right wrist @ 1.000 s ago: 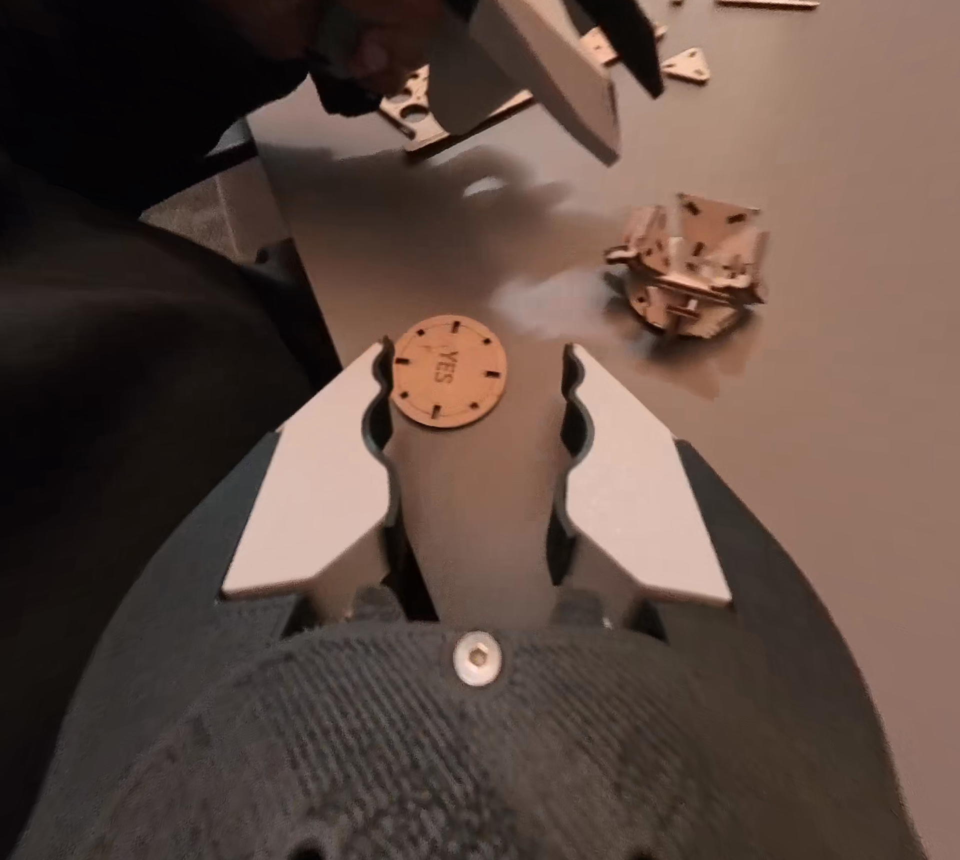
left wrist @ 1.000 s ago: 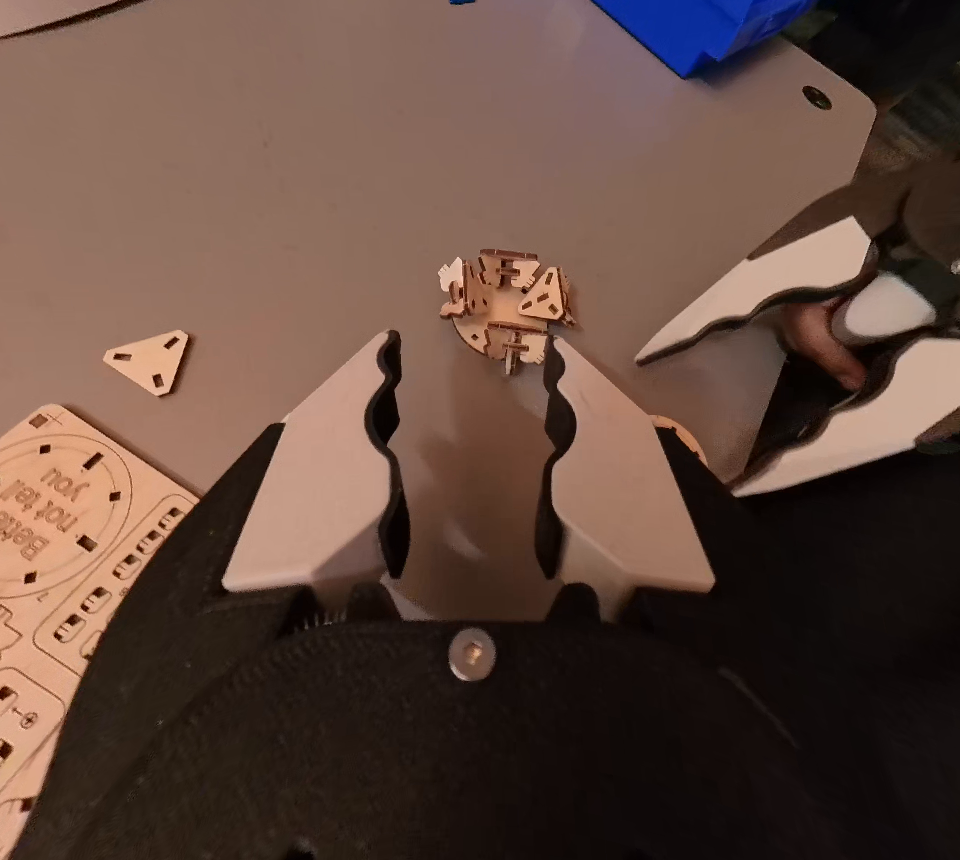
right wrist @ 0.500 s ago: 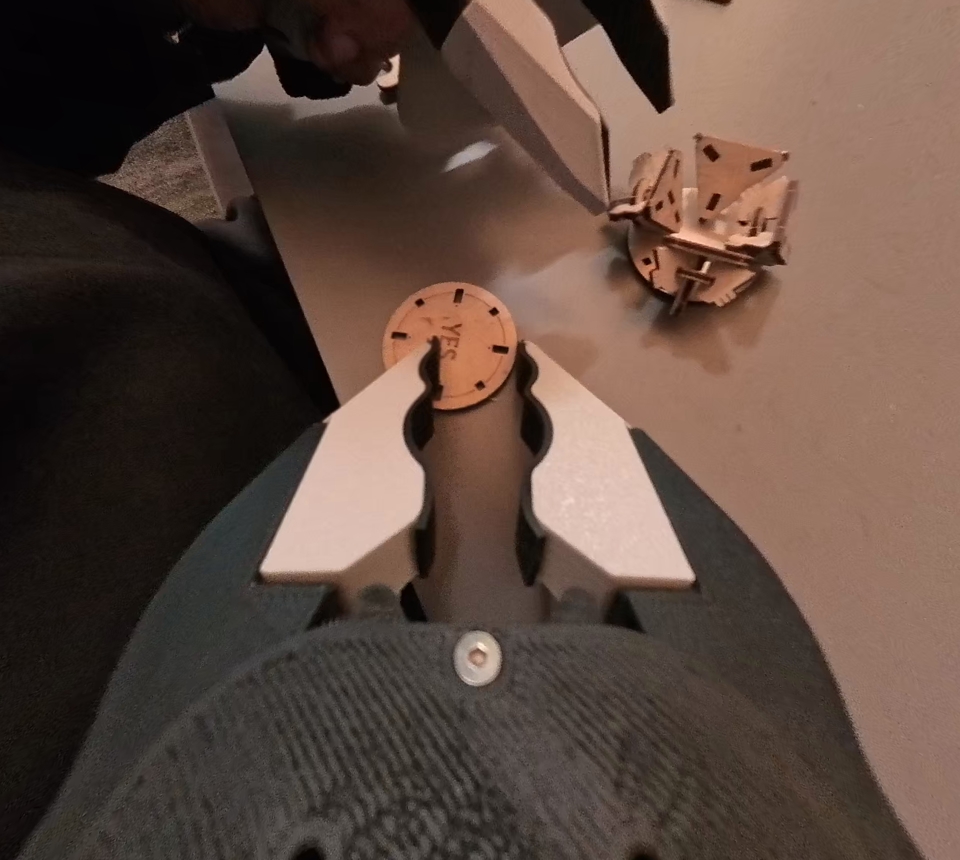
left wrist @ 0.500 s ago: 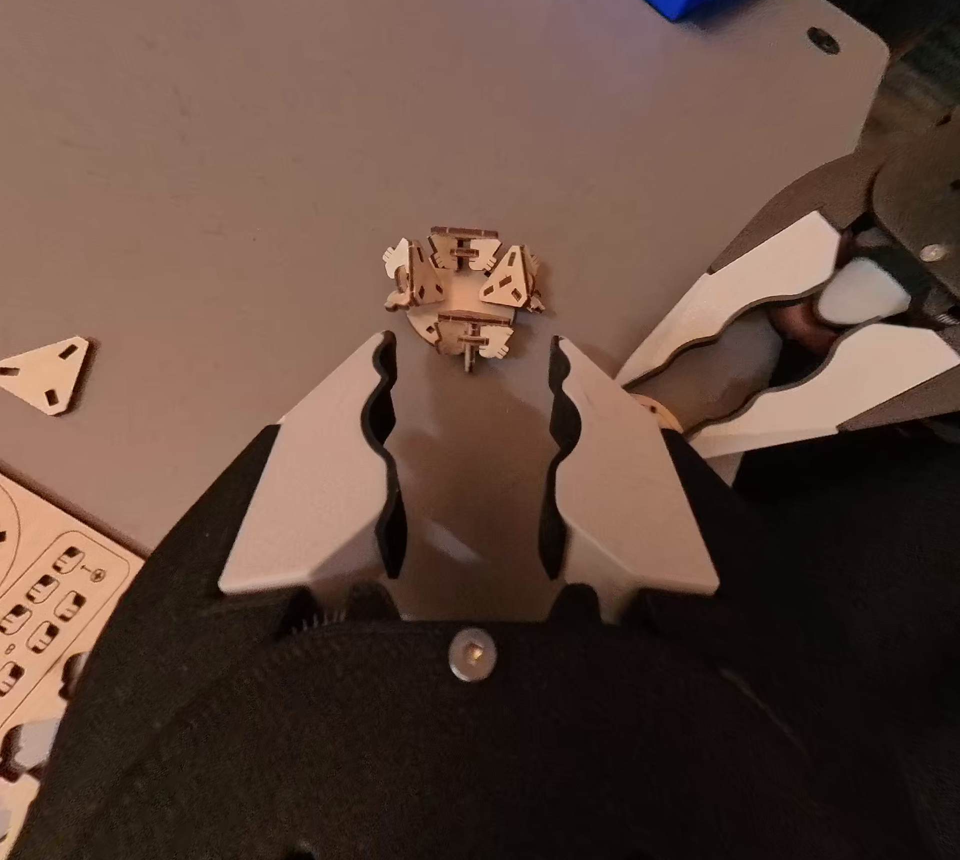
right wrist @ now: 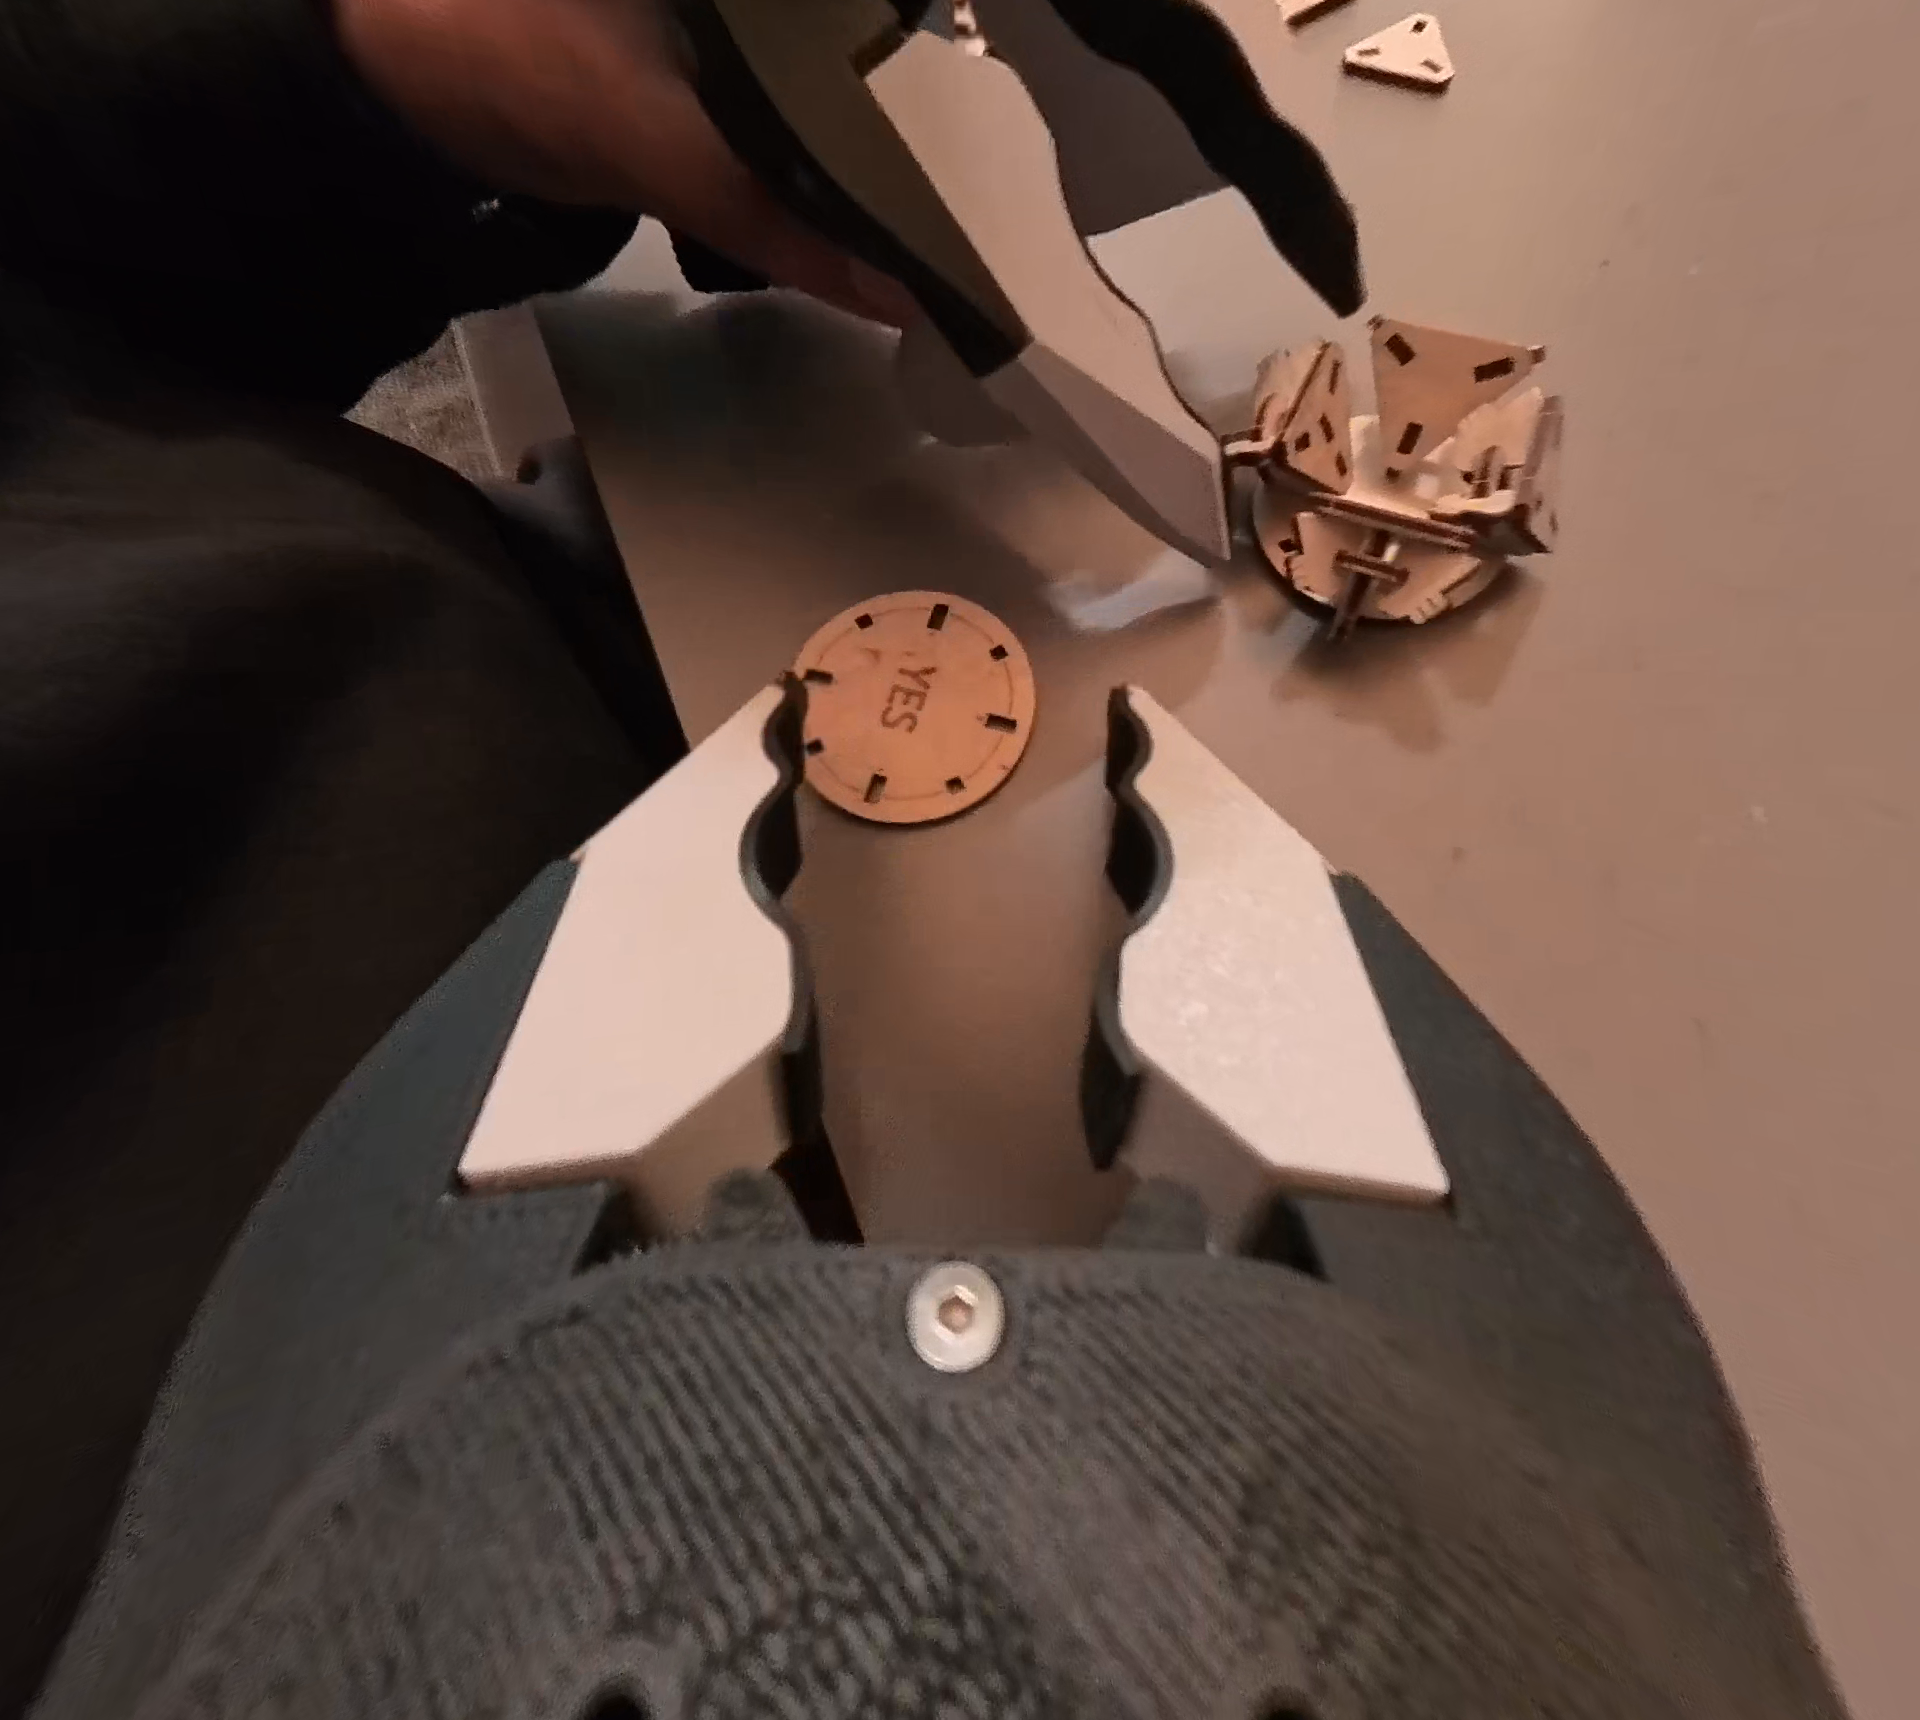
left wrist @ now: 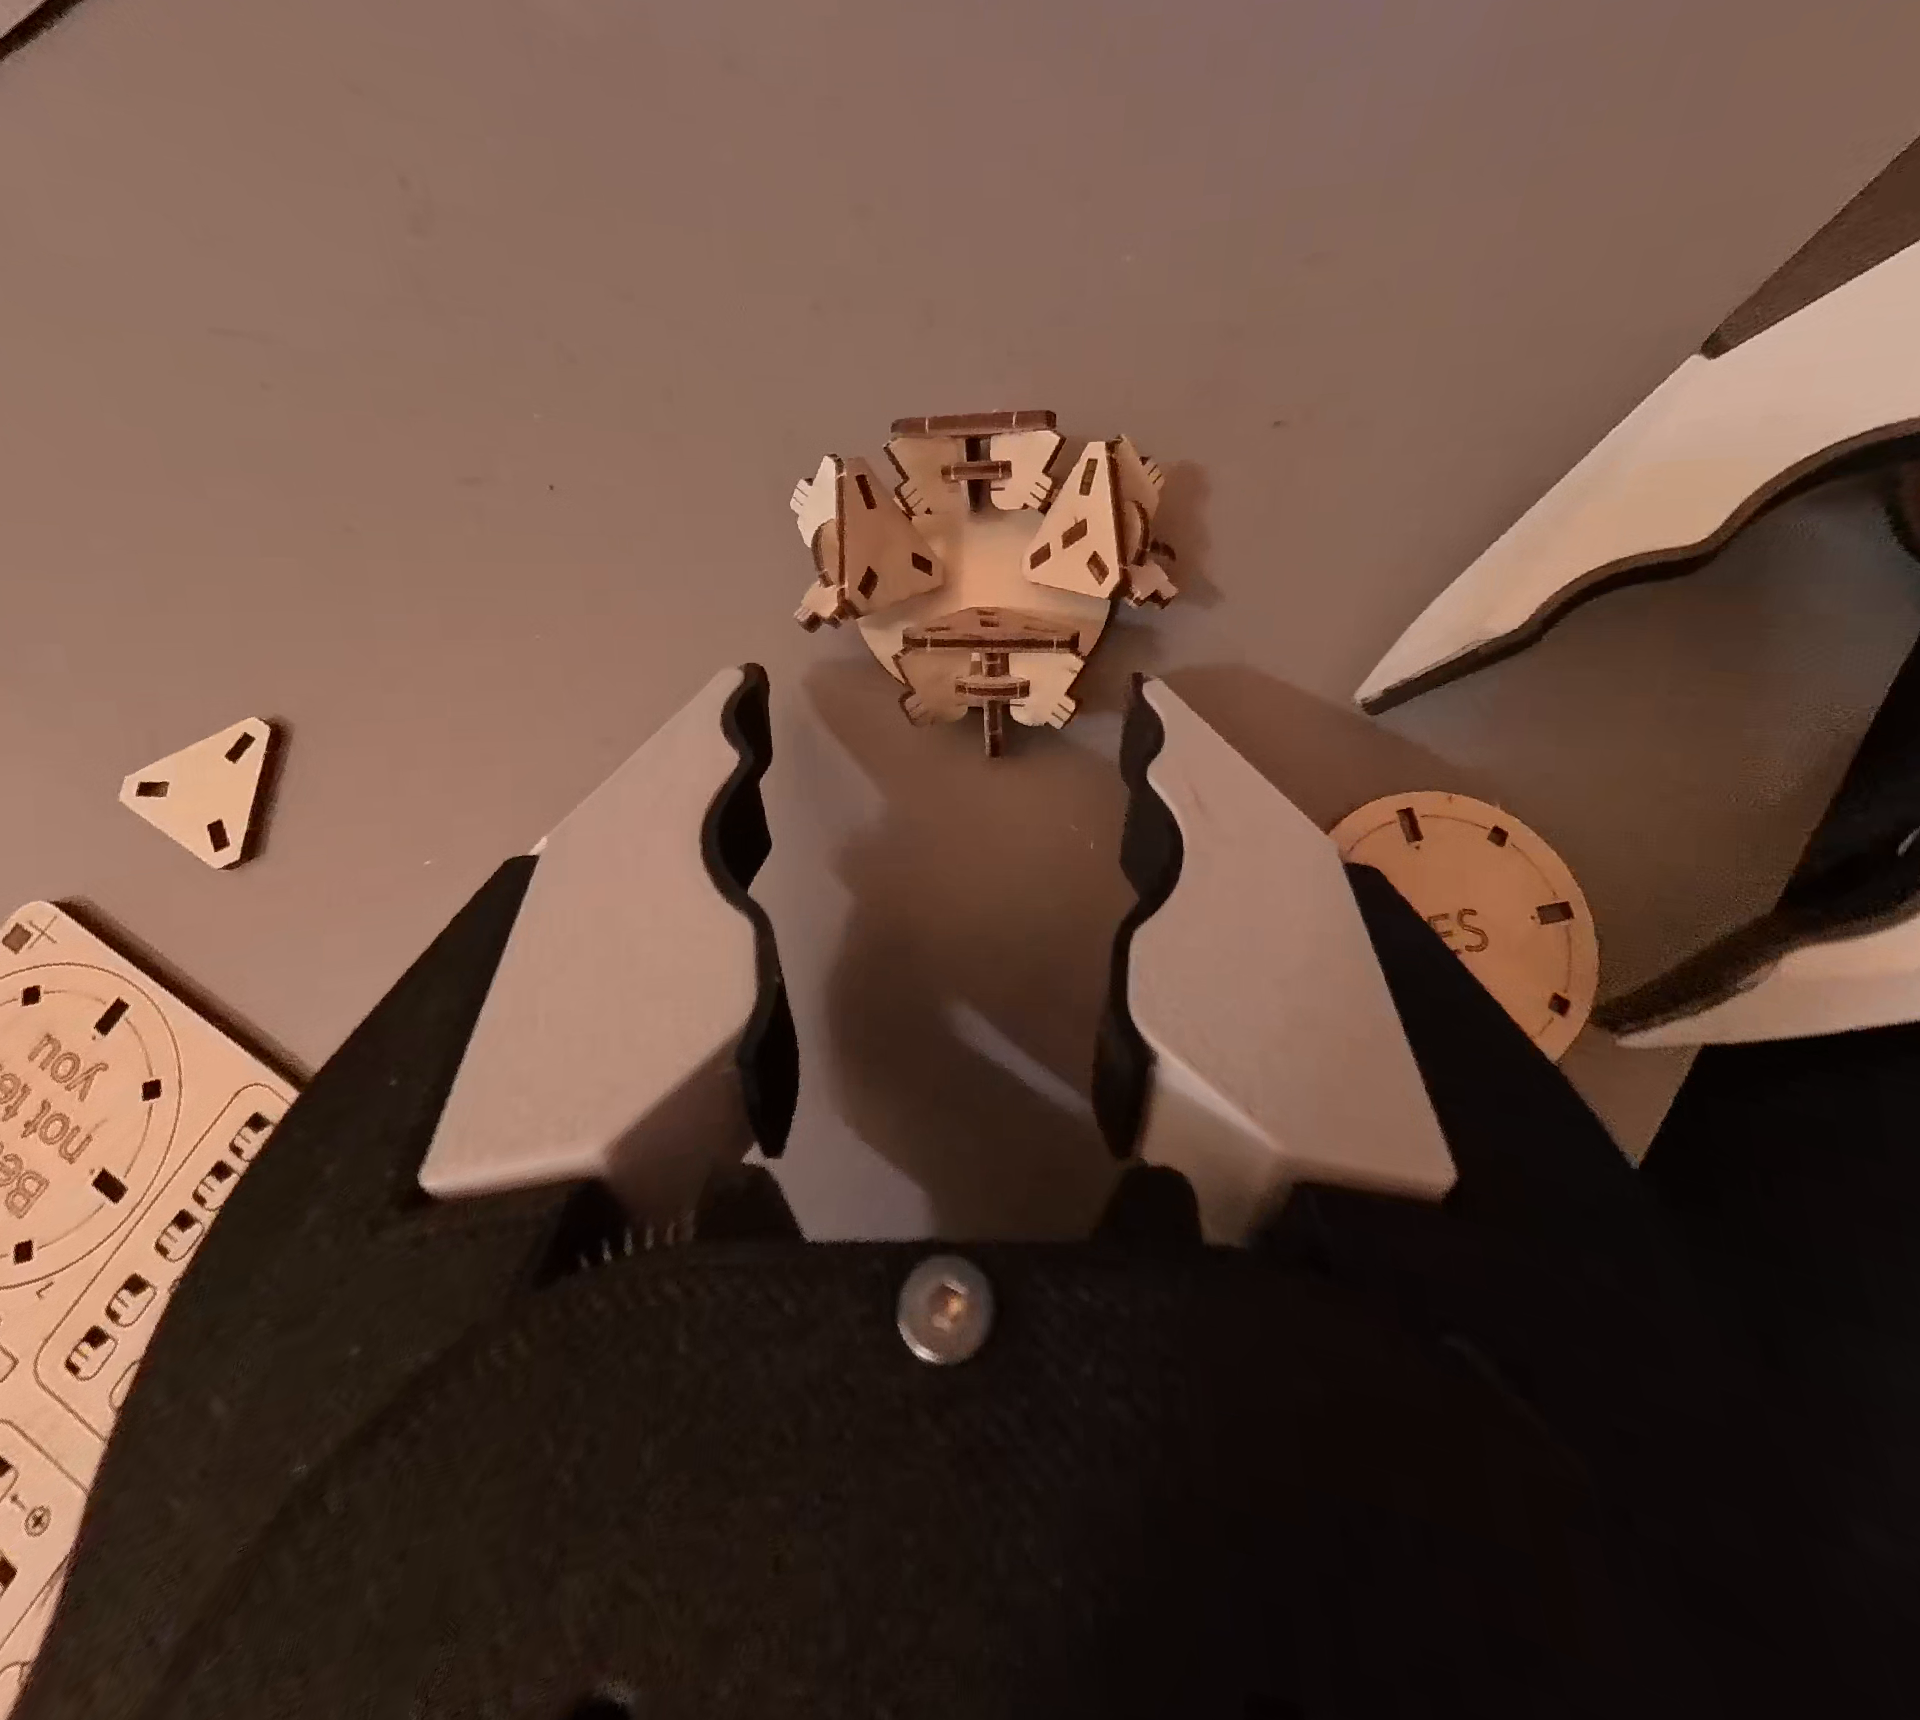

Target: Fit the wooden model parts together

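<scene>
1. Two grippers hover over a grey table [left wrist: 520, 216], both with jaws spread and empty.
2. Left gripper [left wrist: 945, 699] faces the small wooden assembly [left wrist: 982, 569], just short of it.
3. Right gripper [right wrist: 951, 714] sits over a round wooden disc [right wrist: 920, 709] lying flat beside that assembly.

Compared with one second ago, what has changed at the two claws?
The right claw narrowed over the round wooden disc, then opened again; the disc lies flat on the table, not gripped. The left claw came closer to the small wooden assembly, open. Assembly, disc and loose triangle piece stayed put.
</scene>
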Demonstrator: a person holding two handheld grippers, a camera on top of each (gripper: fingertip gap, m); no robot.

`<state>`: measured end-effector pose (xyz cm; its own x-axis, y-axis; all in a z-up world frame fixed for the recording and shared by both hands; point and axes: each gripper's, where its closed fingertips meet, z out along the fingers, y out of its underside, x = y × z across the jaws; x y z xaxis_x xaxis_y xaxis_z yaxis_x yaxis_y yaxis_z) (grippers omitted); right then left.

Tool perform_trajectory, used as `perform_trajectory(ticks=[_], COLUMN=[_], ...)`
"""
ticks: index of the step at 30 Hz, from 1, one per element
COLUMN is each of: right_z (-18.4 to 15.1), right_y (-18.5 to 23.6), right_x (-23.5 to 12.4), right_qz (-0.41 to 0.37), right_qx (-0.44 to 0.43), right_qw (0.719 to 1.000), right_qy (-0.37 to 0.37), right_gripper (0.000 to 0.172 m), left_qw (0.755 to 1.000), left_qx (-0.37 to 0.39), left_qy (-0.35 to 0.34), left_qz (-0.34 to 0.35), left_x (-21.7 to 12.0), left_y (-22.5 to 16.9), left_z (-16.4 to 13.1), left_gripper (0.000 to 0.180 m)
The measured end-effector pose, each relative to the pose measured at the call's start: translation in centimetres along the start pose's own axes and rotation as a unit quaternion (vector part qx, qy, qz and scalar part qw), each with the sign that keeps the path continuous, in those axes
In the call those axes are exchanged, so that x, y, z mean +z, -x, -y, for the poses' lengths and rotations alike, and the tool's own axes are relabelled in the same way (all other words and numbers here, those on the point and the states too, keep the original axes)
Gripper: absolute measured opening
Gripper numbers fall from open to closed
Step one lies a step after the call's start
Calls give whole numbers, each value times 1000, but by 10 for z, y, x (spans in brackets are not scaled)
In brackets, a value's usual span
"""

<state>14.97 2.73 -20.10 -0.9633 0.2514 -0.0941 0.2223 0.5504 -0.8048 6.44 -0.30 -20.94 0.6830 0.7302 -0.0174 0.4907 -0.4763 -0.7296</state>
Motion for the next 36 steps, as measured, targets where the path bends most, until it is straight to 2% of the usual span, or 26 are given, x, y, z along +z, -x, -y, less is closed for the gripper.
perform_trajectory(ticks=[4,7,10,16,18,25,30,36], right_z=[-10,-10,-9,-9,-7,-6,-6,-10], right_y=[3,5,6,5,4,4,12,12], right_x=[9,11,10,9,8,7,6,9], right_qz=[-12,-11,-2,-6,-8,-7,25,20], right_qx=[-32,-37,-28,-28,-28,-24,-29,-36], right_qw=[999,998,999,999,999,999,999,998], right_qy=[41,42,39,38,31,26,24,41], right_gripper=[66,65,52,48,33,41,61,60], left_qw=[1000,1000,1000,999,999,998,998,998], left_qx=[-2,-5,-8,-29,-34,-51,-49,-54], left_qy=[1,2,-5,-31,-37,-40,-41,-46], left_qz=[3,6,6,2,3,3,5,0], left_x=[2,2,-1,-14,-19,-29,-32,-30], left_y=[0,1,1,2,2,1,-1,-2], left_z=[-1,-2,-1,0,-2,-13,-15,-13], left_gripper=[61,62,62,63,63,63,62,62])
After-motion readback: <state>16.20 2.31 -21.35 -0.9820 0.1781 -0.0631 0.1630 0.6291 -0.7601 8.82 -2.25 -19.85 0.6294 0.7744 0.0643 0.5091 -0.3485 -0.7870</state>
